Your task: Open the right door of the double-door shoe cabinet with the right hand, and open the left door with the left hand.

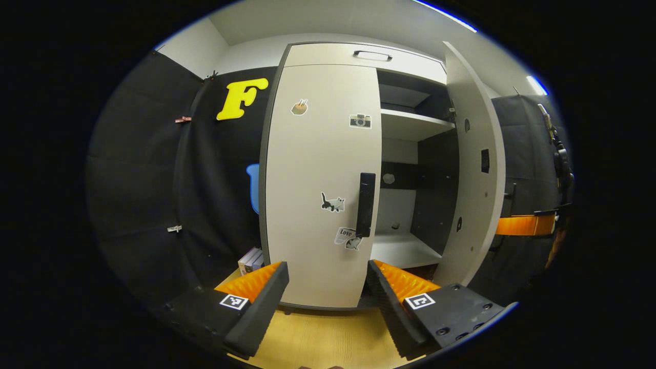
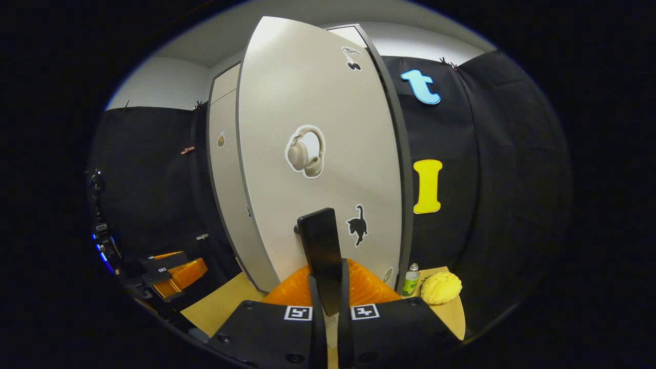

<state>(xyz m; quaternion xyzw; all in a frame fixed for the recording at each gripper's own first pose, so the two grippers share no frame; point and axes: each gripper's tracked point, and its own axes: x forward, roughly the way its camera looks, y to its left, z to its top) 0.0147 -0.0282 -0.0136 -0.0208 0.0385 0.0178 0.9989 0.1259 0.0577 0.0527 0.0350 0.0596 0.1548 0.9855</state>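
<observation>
Pale grey panels make up the shoe cabinet [image 1: 328, 56], and everything below is placed against it. Going left to right: the left door [image 1: 318, 195] lies flat and shut against the cabinet front, its dark vertical handle [image 1: 366, 204] at the door's inner edge. The left claw [image 1: 326, 287] hangs in front of that door, released, fingers spread wide with nothing between them, well short of the handle. To the right of the closed door the cabinet interior is exposed, with a shelf [image 1: 415, 123] and a lower board showing. Further right, the right door [image 2: 318, 154] stands swung out from the cabinet. The right claw [image 2: 328, 294] is clenched on the right door's handle [image 2: 320, 251], both fingers pressing its lower end.

So the right half looks largely done; the left door is, I judge, the step in hand. To do it well, bring the left claw forward and up until the handle sits squarely between the fingers, close firmly on its middle, then pull along an arc about the hinge at the cabinet's left edge rather than straight back, so the grip does not slip. Keeping the right claw steady should stop its door drifting.
</observation>
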